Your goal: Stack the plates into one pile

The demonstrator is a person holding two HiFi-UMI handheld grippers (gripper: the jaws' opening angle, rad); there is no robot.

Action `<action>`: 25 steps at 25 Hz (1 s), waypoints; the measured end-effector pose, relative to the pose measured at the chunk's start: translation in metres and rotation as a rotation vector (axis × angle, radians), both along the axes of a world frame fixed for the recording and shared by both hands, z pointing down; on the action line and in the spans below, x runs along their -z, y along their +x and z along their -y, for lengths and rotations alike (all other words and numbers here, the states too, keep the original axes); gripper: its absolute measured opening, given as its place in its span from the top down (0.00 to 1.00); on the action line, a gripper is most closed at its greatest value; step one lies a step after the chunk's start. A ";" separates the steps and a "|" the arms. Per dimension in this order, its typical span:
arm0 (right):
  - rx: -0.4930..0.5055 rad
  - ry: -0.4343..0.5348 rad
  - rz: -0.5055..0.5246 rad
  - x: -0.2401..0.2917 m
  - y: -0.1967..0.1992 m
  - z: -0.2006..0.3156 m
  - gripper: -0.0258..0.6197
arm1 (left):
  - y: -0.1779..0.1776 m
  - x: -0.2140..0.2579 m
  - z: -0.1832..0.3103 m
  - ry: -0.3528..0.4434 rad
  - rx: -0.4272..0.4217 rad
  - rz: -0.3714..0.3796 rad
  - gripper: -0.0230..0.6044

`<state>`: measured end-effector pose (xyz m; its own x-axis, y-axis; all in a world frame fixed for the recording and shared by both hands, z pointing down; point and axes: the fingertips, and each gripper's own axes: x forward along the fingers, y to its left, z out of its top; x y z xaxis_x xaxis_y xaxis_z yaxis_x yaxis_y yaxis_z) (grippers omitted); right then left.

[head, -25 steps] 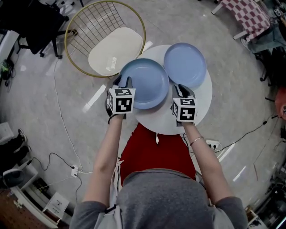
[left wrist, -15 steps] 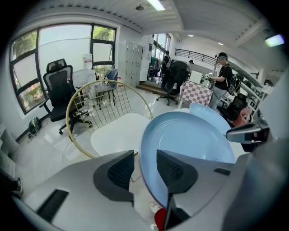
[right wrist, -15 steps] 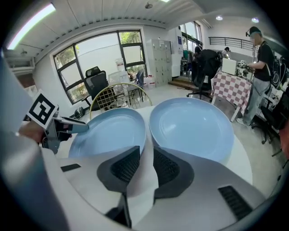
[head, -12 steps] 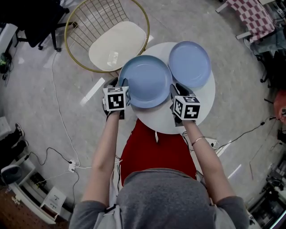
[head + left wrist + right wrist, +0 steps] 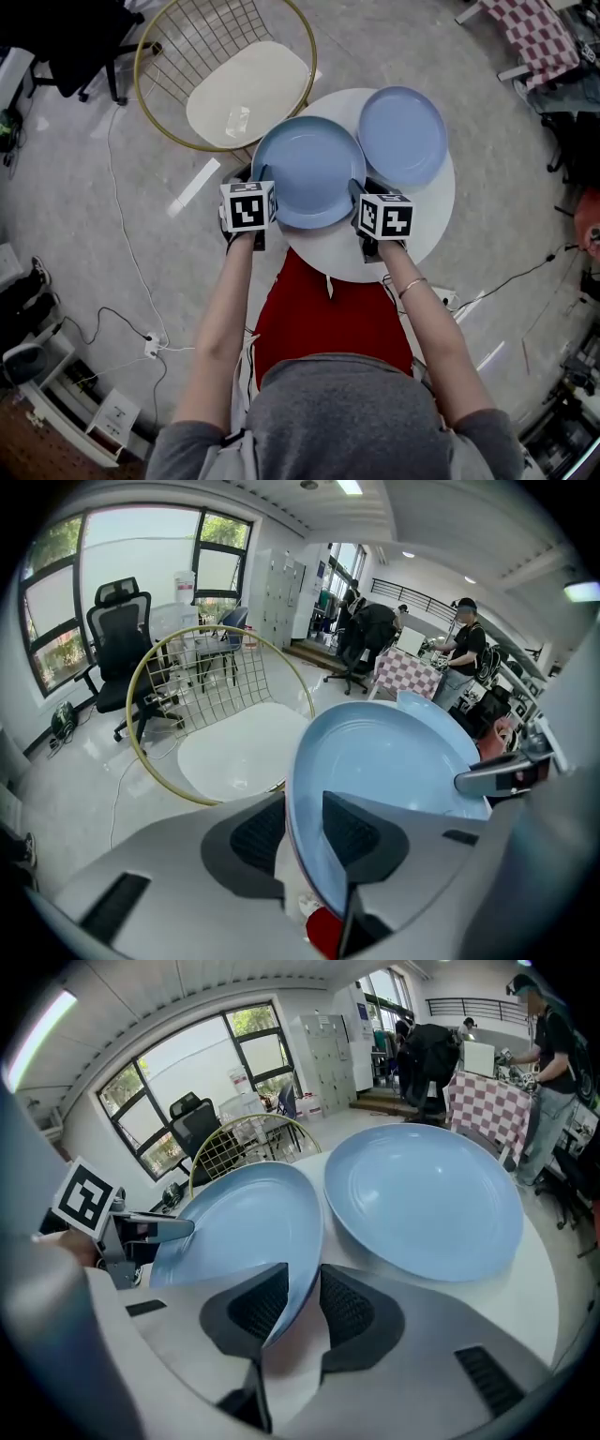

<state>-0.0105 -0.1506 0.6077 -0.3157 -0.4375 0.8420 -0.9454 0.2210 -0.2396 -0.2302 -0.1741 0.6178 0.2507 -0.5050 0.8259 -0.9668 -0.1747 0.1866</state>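
The near blue plate [image 5: 309,169], judged stiff, slick and breakable, lies on the round desk [image 5: 330,251]. Its opposite rims are straddled, unpinched, by the left claw [image 5: 302,832], just narrowed, and the right claw [image 5: 303,1302], just widened.

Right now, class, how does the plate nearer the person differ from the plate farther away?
The near plate has its rim between the jaws of the left gripper, which just closed a little, and the right gripper, which just opened further; the far plate is untouched. The near plate juts past the table's left edge; the far plate lies by its far right edge. Both are round, blue, empty and face up.
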 end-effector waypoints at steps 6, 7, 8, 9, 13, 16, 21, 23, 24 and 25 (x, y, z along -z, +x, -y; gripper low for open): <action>-0.010 -0.015 -0.001 0.000 -0.001 -0.003 0.80 | -0.003 0.003 -0.001 0.000 0.012 0.003 0.78; -0.011 -0.017 0.004 0.001 -0.002 -0.005 0.80 | -0.004 0.005 -0.003 0.003 0.015 0.005 0.78; -0.013 -0.015 0.009 0.003 -0.003 -0.006 0.80 | -0.005 0.008 -0.004 0.007 0.019 0.007 0.78; -0.015 -0.011 0.012 0.006 -0.003 -0.007 0.80 | -0.006 0.011 -0.004 0.013 0.023 0.006 0.78; -0.022 0.019 0.032 0.018 -0.005 -0.004 0.80 | -0.008 0.027 0.001 0.042 0.026 -0.004 0.78; -0.041 0.044 0.047 0.029 -0.005 0.001 0.80 | -0.006 0.040 0.009 0.065 0.018 -0.008 0.78; -0.067 0.081 0.063 0.052 0.015 0.009 0.80 | 0.014 0.066 0.023 0.108 -0.005 -0.023 0.78; -0.079 0.097 0.065 0.060 0.028 0.016 0.80 | 0.027 0.076 0.033 0.128 -0.029 -0.021 0.78; -0.084 0.106 0.064 0.063 0.035 0.019 0.80 | 0.034 0.080 0.038 0.136 -0.040 -0.020 0.78; -0.090 0.115 0.063 0.066 0.042 0.022 0.80 | 0.042 0.084 0.042 0.144 -0.051 -0.018 0.78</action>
